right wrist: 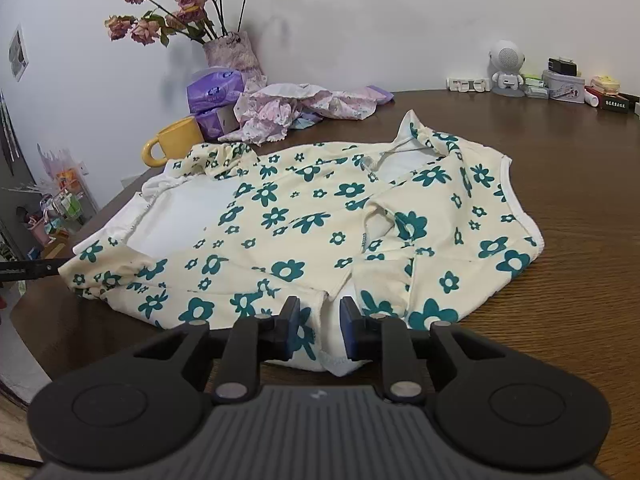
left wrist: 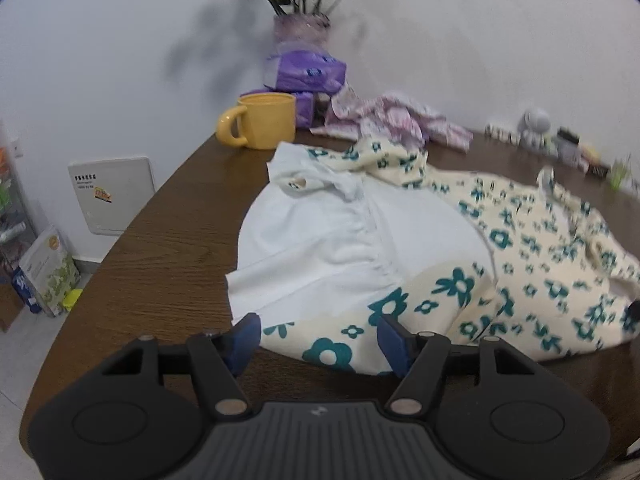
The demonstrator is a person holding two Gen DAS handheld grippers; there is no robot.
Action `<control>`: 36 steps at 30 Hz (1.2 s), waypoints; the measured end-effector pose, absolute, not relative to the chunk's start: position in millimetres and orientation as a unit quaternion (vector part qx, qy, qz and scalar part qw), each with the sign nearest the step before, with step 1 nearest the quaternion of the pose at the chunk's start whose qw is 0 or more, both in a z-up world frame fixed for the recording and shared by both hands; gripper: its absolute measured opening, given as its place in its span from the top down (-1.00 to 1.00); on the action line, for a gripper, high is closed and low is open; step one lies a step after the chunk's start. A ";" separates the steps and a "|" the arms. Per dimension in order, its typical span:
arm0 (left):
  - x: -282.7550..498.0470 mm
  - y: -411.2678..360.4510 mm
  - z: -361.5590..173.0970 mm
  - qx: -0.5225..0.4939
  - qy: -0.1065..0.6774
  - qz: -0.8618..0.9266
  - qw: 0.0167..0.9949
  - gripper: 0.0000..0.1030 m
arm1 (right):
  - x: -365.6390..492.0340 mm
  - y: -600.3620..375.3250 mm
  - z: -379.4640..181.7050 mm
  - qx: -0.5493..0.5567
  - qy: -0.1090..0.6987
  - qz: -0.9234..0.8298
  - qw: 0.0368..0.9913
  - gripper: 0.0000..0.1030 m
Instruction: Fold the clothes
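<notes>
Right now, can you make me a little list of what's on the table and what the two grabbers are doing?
table: brown wood
main garment: cream dress with teal flowers, partly folded, white inside showing
behind it: yellow mug, purple tissue packs, pink crumpled garment, vase of dried roses
left gripper: jaws open, dress edge between them
right gripper: jaws slightly apart, hem between them, not pinched

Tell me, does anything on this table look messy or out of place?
Yes: a pink garment lies crumpled by the tissue packs, unfolded, and the floral garment has its white lining turned out on one side.
</notes>
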State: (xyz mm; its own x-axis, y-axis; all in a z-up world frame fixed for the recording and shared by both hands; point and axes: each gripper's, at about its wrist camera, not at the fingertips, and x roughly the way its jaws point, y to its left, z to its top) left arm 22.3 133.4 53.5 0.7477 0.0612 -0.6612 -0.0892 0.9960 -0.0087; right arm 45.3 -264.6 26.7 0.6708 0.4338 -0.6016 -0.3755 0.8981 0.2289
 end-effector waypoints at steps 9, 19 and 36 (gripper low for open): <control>28.6 122.5 43.5 0.026 0.373 0.015 0.927 0.65 | 49.2 -255.3 21.1 0.032 0.350 0.218 0.910 0.57; 27.2 129.3 56.6 0.022 0.345 0.043 0.937 0.98 | 51.8 -251.9 16.4 0.026 0.355 0.204 0.912 0.78; 42.2 141.5 55.8 0.028 0.319 0.076 0.944 1.00 | 49.4 -250.2 13.0 0.005 0.350 0.204 0.914 0.83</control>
State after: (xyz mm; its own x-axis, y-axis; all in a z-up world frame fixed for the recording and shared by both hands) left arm 42.2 141.5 55.8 0.7854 0.1611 -0.5977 -0.1250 0.9869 0.1017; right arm 49.4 -250.2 13.0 0.6711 0.3770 -0.6383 -0.3704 0.9164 0.1518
